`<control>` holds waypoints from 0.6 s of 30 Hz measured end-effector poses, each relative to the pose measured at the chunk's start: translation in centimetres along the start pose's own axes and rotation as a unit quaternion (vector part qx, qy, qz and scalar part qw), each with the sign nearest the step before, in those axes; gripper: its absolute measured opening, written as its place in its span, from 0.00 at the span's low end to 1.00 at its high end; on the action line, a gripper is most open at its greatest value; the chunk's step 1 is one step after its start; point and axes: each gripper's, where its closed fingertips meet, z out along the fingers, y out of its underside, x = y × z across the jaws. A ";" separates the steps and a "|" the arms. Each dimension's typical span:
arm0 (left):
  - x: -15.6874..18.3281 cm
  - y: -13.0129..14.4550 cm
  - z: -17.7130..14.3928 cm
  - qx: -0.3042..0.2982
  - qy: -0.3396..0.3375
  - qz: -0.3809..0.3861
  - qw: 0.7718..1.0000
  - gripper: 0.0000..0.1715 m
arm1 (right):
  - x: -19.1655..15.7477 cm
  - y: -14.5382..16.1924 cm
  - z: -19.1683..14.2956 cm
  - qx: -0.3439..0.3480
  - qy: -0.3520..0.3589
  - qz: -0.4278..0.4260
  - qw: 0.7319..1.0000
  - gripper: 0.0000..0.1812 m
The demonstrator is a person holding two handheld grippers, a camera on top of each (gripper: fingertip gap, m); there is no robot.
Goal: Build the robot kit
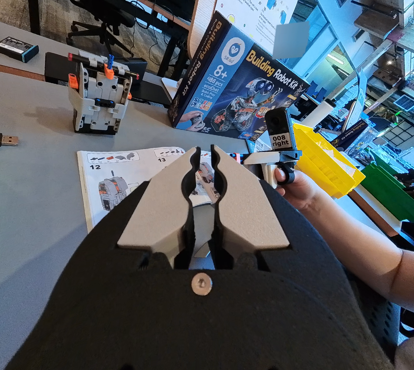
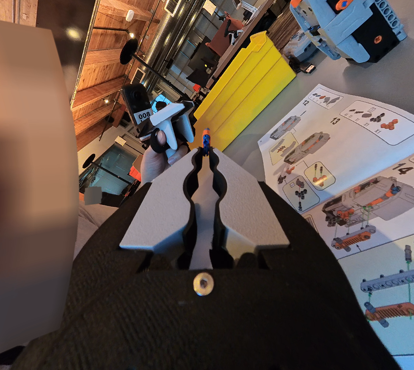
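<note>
**Right gripper pinches a small pin; left gripper empty above the booklet**

Left wrist view. The left gripper hangs above the grey table, its jaws drawn to a narrow slit with nothing between the tips. Below the tips lies the open instruction booklet, flat and facing up, presumably so the steps can be read while working. The half-built grey and orange model stands upright on the table, well apart to the far left. The kit box stands on edge behind the booklet. A yellow bin sits at the right, just beside a green bin. A USB plug lies at the left edge. The right gripper shows farther off, held by a hand, with a small orange and blue piece at its tips.

Right wrist view. The right gripper is closed on a small blue and orange pin, held by one end so most of it sticks out past the tips, which leaves the free end clear. It is held in the air, near the yellow bin and above the table. The booklet lies to the right, the model beyond it. The left gripper shows farther off in a hand.
</note>
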 end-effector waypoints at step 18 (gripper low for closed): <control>0.1 0.7 0.4 -0.017 0.006 -0.008 1.000 0.04 | 0.4 0.4 0.1 -0.007 0.001 0.009 1.000 0.02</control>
